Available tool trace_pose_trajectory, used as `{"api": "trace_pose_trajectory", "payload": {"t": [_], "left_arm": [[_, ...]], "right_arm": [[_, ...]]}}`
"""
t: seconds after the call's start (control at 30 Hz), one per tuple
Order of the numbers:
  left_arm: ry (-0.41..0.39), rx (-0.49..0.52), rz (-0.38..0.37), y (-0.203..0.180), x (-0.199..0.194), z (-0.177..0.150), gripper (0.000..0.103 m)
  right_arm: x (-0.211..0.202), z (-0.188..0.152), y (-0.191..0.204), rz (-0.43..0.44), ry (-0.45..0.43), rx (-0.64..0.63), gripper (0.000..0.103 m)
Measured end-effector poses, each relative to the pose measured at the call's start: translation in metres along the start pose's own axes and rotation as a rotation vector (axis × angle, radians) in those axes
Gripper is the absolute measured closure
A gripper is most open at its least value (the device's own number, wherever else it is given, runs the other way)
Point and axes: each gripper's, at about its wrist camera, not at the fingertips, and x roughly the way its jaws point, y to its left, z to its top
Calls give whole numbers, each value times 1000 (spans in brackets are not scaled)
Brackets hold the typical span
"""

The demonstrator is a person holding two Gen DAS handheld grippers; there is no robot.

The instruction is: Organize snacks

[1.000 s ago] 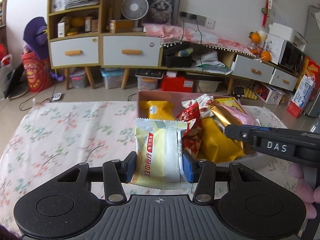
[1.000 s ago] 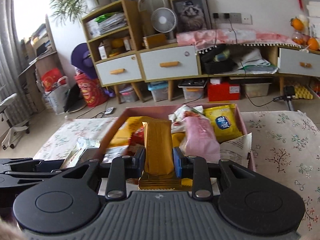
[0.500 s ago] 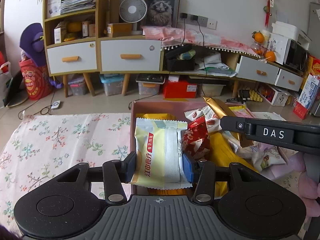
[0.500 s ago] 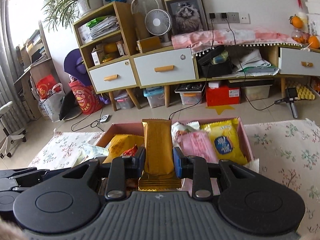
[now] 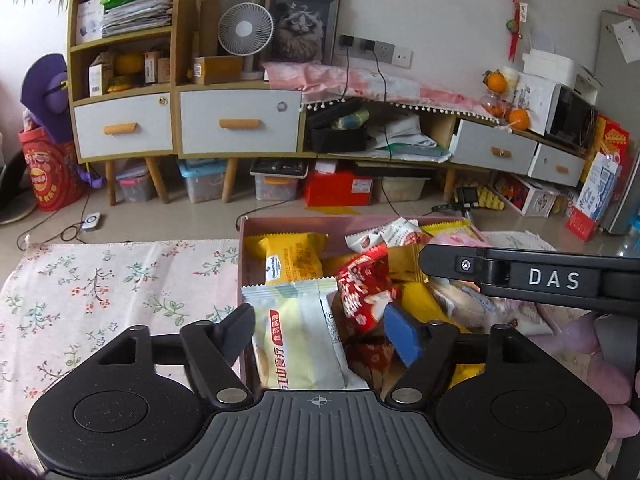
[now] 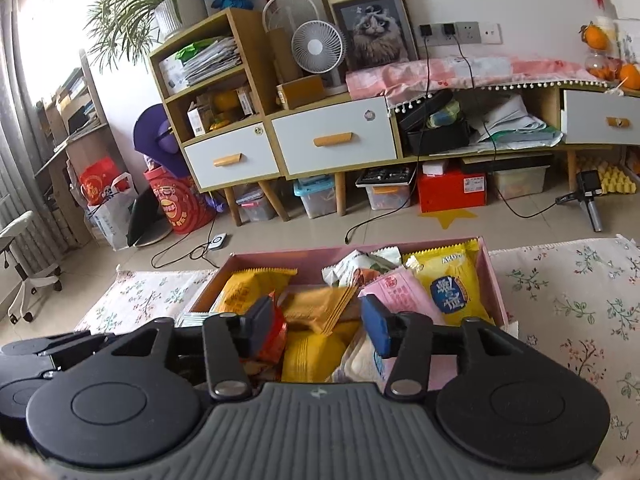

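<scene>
A pink box (image 5: 280,226) full of snack packets sits on the flowered tablecloth; it also shows in the right wrist view (image 6: 494,280). My left gripper (image 5: 320,330) is open over the box's near left part. The pale yellow-and-white packet (image 5: 298,344) lies loose between its fingers, on the pile. My right gripper (image 6: 318,320) is open above the box. The gold packet (image 6: 320,308) lies loose on the pile just beyond its fingertips. A red packet (image 5: 366,292), yellow packets (image 6: 450,284) and a pink packet (image 6: 400,292) fill the box.
The flowered tablecloth (image 5: 100,280) spreads left of the box and also to its right (image 6: 580,300). The right gripper's black body (image 5: 540,278) crosses the left wrist view on the right. Cabinets, a fan and storage bins stand beyond the table.
Both grippers opened and let go of their packets. The yellow-and-white packet and the gold packet now lie in the box. Both grippers have moved over the box.
</scene>
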Motion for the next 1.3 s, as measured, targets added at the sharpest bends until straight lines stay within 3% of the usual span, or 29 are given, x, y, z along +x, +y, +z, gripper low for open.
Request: {"api": "trace_pose_trajectory", "payload": {"t": [0.3,0.5,0.7,1.1,1.3], "left_arm": [[30,6,8,-5,-25,-10,15],[57,-12,18,-6,-50,-22,9],[88,-22,45,-7,-80,-35,6],[166,-64,138,-2,-123,-67,4],[186,-97,160,1,-136,-74,4]], "right_arm": [[-19,-7,6,-19,29,-38,37],[-37,-12,6,-85,38,-57,15],[-54,-18,10,-169,67,-45,4],[-85,-47,40,-260,155,-110,0],[-95,-64,43,-280,208,-83,0]]}}
